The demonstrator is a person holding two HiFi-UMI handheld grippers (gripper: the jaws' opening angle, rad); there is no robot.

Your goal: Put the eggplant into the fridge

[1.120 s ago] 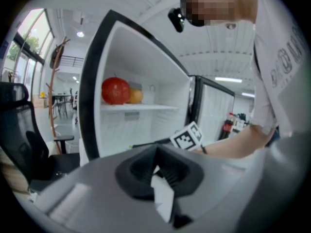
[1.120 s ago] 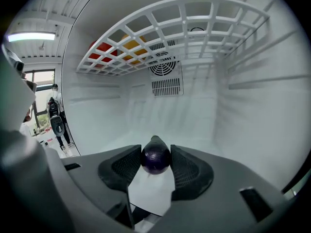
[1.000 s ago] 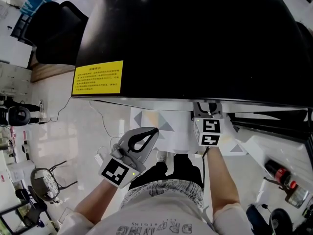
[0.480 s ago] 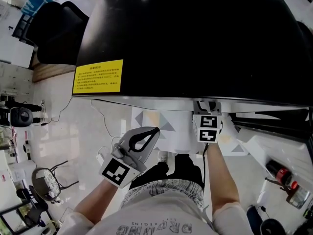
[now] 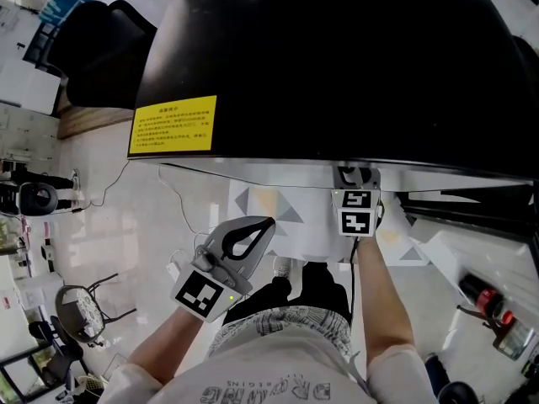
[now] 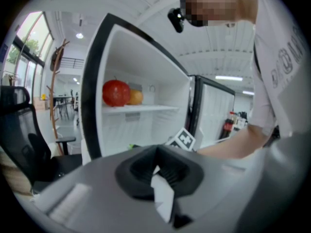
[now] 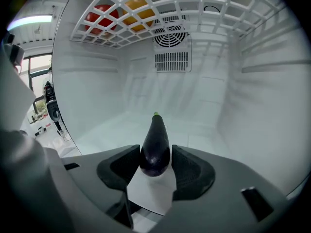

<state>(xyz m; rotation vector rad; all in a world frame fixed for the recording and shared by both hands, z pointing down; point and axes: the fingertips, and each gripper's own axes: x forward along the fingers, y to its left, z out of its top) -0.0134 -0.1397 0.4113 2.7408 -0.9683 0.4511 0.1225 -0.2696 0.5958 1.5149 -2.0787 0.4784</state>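
Two tools are in use. The right tool [image 7: 156,154] reaches into the fridge [image 7: 92,86]. Its jaws have just been opening slightly, yet both pads [image 7: 192,169] lie against the flanks of the eggplant [image 7: 155,142], which is pinched at its thick end. The eggplant runs straight out along the jaw line, green stem tip toward the rear wall, over the white floor of the lower compartment. Whether the tip touches that floor cannot be determined.

On the rear wall sits a round fan grille [image 7: 170,34] with a slotted vent [image 7: 170,62] directly below it. Overhead, a white wire shelf [image 7: 204,13] carries a red fruit [image 7: 99,14] and an orange fruit [image 7: 139,8] side by side at the left rear.

The left tool [image 6: 156,152] has its jaws pressed together with nothing between them. It is held outside the fridge, facing the open compartment, well apart from the right tool. Its view shows the marker cube [image 6: 183,139] of the right tool at the fridge opening, with the person's forearm [image 6: 233,142] behind it. A black office chair [image 6: 22,130] stands to the left of the fridge.

In the head view the black fridge top [image 5: 337,57] fills the upper frame and hides the right tool's jaws. A yellow label [image 5: 173,126] sits at its left front corner.
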